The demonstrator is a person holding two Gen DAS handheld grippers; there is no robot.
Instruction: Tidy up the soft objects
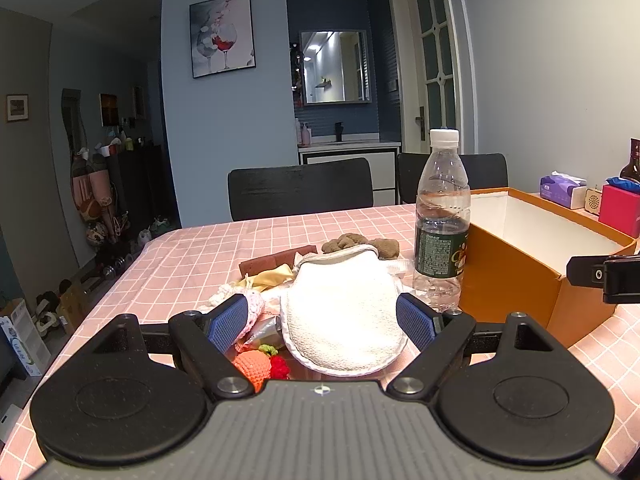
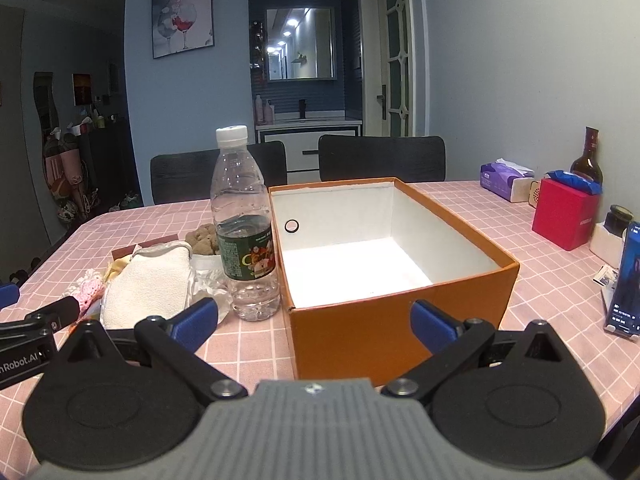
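A pile of soft things lies on the pink checked tablecloth: a white terry mitt [image 1: 342, 312] [image 2: 150, 288] on top, a pink crochet piece [image 1: 253, 304] [image 2: 90, 286], an orange knitted toy [image 1: 252, 366], a yellow cloth [image 1: 269, 276] and a brown lumpy sponge [image 1: 360, 245] [image 2: 204, 240]. My left gripper [image 1: 322, 322] stands open with its blue pads on either side of the mitt, not closed on it. An open orange box [image 2: 392, 320] [image 1: 516, 280] with a white inside sits to the right. My right gripper [image 2: 314, 322] hangs open in front of the box's near wall, holding nothing.
A clear water bottle [image 1: 440, 224] [image 2: 246, 232] stands between the pile and the box. At the table's right are a purple tissue pack [image 2: 504, 176], a red box [image 2: 566, 218], a dark bottle [image 2: 588, 158], a jar [image 2: 618, 220] and a phone [image 2: 626, 280]. Black chairs stand behind the table.
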